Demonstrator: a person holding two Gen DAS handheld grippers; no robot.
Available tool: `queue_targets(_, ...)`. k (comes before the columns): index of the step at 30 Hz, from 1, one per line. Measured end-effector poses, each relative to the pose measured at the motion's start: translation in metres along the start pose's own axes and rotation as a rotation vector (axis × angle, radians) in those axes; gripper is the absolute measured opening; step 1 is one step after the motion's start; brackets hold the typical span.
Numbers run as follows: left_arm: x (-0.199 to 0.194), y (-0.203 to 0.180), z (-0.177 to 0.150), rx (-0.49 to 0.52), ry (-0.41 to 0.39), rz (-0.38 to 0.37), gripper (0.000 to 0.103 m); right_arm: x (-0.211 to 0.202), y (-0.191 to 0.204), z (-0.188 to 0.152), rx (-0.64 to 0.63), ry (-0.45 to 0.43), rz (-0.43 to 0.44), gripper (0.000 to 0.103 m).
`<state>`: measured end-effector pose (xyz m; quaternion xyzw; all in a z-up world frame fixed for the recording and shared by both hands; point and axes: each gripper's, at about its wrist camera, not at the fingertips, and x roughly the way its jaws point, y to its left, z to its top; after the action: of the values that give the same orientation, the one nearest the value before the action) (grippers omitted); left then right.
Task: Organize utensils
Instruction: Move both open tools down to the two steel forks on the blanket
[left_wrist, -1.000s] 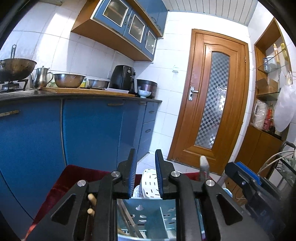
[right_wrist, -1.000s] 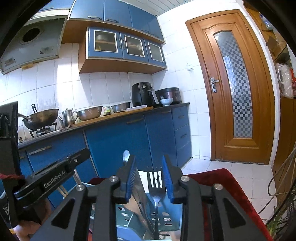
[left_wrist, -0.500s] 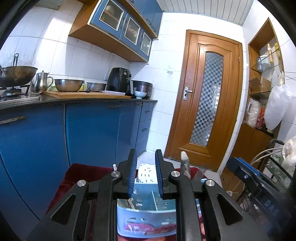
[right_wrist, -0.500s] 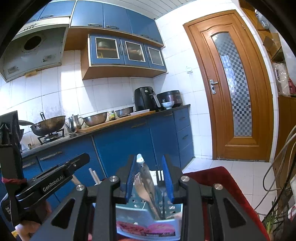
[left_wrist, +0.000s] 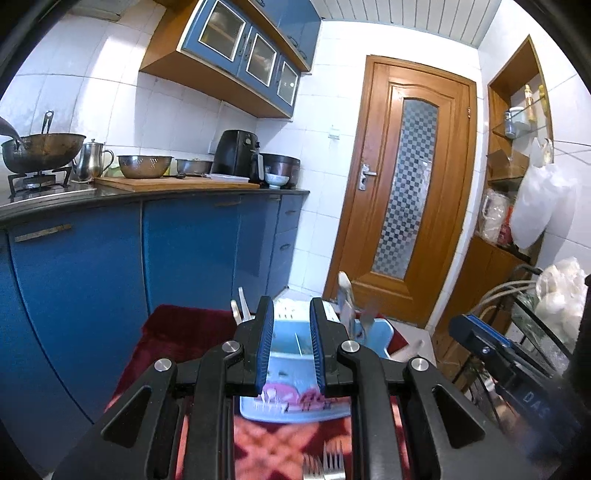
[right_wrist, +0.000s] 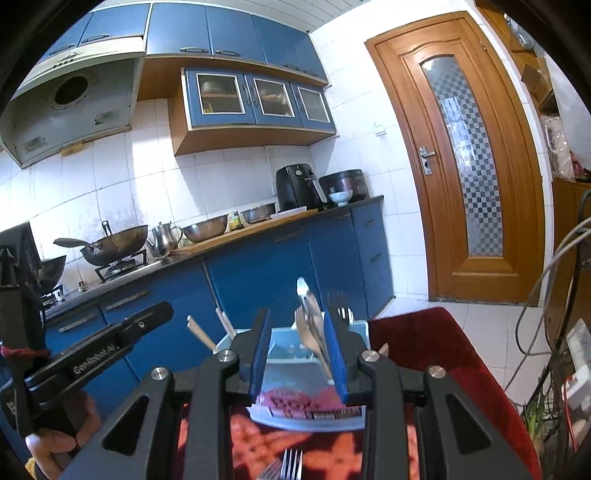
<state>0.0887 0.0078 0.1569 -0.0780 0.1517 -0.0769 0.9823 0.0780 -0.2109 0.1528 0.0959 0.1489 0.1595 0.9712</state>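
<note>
a: left wrist view first. what's ahead of the left gripper (left_wrist: 291, 317)?

b: a pale blue utensil caddy (left_wrist: 295, 402) on a red patterned cloth (left_wrist: 177, 332), just beyond the fingertips. its front panel has a pink picture. spoon handles (left_wrist: 345, 295) stand up at its right side and pale chopsticks (left_wrist: 238, 308) at its left

a: and the jaws?

b: a narrow gap between the blue pads, nothing in it. two forks (left_wrist: 325, 463) lie on the cloth at the bottom edge, below the gripper, tines pointing toward the caddy

a: anything else?

b: blue cabinets (left_wrist: 92, 266) on the left, a wooden door (left_wrist: 402, 192) behind, and part of the other black gripper at the right edge

a: now the right wrist view

b: same caddy (right_wrist: 306, 410), seen between the right gripper (right_wrist: 299, 325) pads. the spoons (right_wrist: 308, 325) lean up out of it, a dark slotted spatula (right_wrist: 341, 306) stands at its far right, chopsticks (right_wrist: 201, 332) poke out on the left

a: jaws here?

b: somewhat apart, empty; the spoons sit behind the gap, not gripped. fork tines (right_wrist: 290, 461) show on the cloth (right_wrist: 424, 339) at the bottom. the left gripper's body (right_wrist: 92, 358) crosses the left side, with a hand (right_wrist: 51, 446) under it
</note>
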Motion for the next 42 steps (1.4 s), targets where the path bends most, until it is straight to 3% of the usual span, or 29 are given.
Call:
queue_targets(9,-0.032,-0.007,-0.027,0.008,0.083,0.0,0.019,-0.023,0.003,-0.022,0.022,0.074,-0.005,0.033)
queue_targets(15,-0.032,-0.007,-0.049,0.014,0.171,-0.013,0.019,-0.028,0.002,-0.042,0.021,0.127,-0.024,0.033)
queue_targets(33,0.034,0.009,-0.122,-0.099,0.503,-0.07,0.019,-0.028,-0.025,-0.079,0.059,0.228,-0.08,0.036)
queue_targets(42,0.058,0.004,-0.143,-0.098,0.598,-0.094,0.019,-0.018,-0.042,-0.097,0.091,0.288,-0.118,0.037)
